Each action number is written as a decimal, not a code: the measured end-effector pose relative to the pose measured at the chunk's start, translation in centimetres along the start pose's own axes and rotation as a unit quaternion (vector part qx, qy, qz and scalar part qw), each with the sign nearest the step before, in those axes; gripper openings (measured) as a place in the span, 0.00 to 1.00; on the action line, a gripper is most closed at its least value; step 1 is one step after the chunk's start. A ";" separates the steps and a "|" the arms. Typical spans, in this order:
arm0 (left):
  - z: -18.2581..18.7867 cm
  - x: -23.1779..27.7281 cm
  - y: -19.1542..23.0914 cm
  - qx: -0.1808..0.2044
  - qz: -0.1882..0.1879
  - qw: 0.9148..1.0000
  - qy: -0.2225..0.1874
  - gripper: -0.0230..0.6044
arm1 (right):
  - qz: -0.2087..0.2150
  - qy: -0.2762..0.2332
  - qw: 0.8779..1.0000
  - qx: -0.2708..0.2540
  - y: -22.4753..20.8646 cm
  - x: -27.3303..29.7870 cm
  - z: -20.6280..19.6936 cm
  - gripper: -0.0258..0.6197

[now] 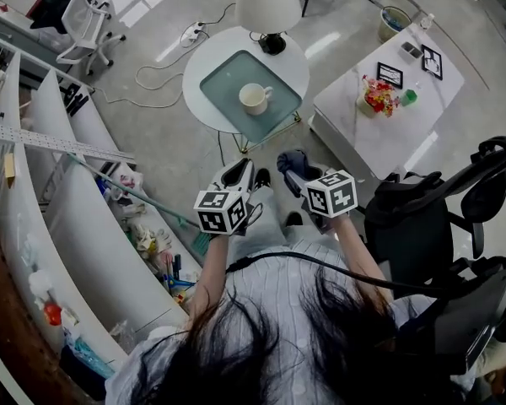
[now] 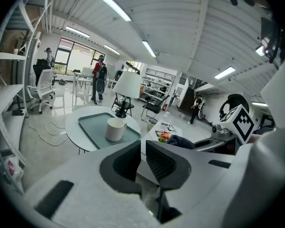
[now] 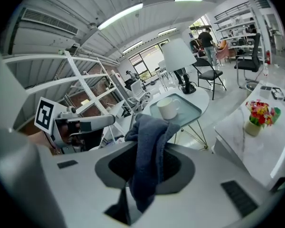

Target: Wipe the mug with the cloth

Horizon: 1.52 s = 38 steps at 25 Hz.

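The mug (image 1: 255, 98) is plain white. The tray (image 1: 223, 78) under it is pale green, and the round table (image 1: 211, 53) is white. The cloth (image 3: 149, 146) is dark blue. The lamp (image 1: 268, 2) has a white shade and a black base. The person's shirt (image 1: 270, 281) has fine pale stripes.

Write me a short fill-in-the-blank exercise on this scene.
The mug stands on a green ____.
The right gripper is shut on a blue ____.
On the round table, behind the mug, stands a white ____.
Missing words: tray, cloth, lamp.
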<state>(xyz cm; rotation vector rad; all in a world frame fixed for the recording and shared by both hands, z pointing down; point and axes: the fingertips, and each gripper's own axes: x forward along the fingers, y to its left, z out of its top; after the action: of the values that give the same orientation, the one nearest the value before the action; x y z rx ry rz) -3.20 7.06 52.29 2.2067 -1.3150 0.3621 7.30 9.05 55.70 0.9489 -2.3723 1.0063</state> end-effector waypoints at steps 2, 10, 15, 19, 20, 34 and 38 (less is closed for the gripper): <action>-1.0 -1.1 -0.4 -0.005 0.006 1.000 -0.001 0.11 | 0.005 0.005 1.000 -0.005 0.5 -0.3 -0.9 0.18; -3.6 -4.3 -1.4 -0.018 0.027 0.999 -0.008 0.11 | 0.029 0.020 0.999 -0.032 2.8 -1.1 -3.2 0.18; -3.9 -5.4 -1.7 -0.014 0.035 0.999 -0.015 0.11 | 0.042 0.021 0.998 -0.048 4.1 -1.3 -3.6 0.18; -4.3 -6.1 -1.7 -0.016 0.041 0.999 -0.018 0.11 | 0.045 0.027 0.997 -0.056 4.5 -1.3 -4.0 0.18; -4.3 -6.2 -1.6 -0.017 0.042 0.999 -0.019 0.11 | 0.045 0.029 0.997 -0.059 4.6 -1.3 -4.0 0.18; -3.1 -5.5 -1.4 -0.009 0.042 0.999 -0.020 0.11 | 0.038 0.033 0.996 -0.070 3.9 -1.0 -3.2 0.18; -2.4 -4.7 -1.3 -0.006 0.037 0.999 -0.021 0.11 | 0.031 0.033 0.996 -0.074 3.2 -0.7 -2.6 0.18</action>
<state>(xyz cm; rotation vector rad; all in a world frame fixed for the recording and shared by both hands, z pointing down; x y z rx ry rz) -4.24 12.37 51.54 2.1704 -1.4202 0.3362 5.74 12.91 55.45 0.7798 -2.3969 0.8569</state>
